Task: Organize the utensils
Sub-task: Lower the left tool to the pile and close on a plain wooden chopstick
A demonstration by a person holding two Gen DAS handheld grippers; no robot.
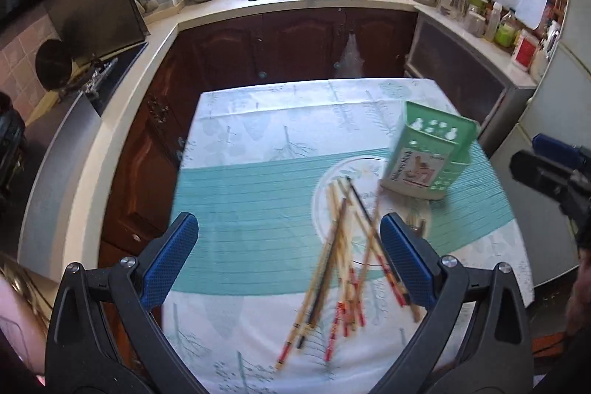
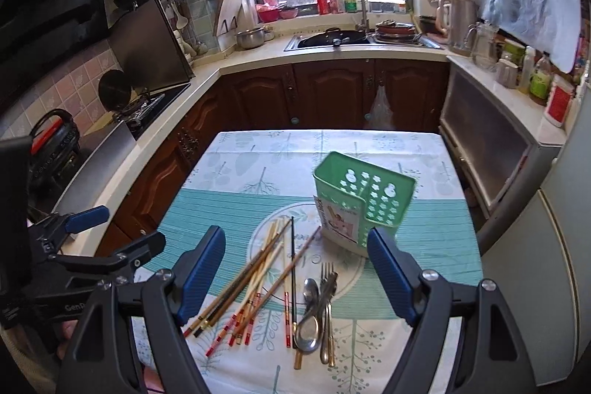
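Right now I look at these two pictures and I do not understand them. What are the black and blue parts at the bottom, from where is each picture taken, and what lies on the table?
There is no robot here. A person holds a two-finger gripper in each hand, and a small camera on each one looks forward between its blue fingers. One picture comes from the left gripper, the other from the right gripper. Both are open and hold nothing. On the table lie loose chopsticks, a spoon and a fork. Behind them stands a green holder, which looks empty. At the left of the right picture you also see the left gripper from the side.
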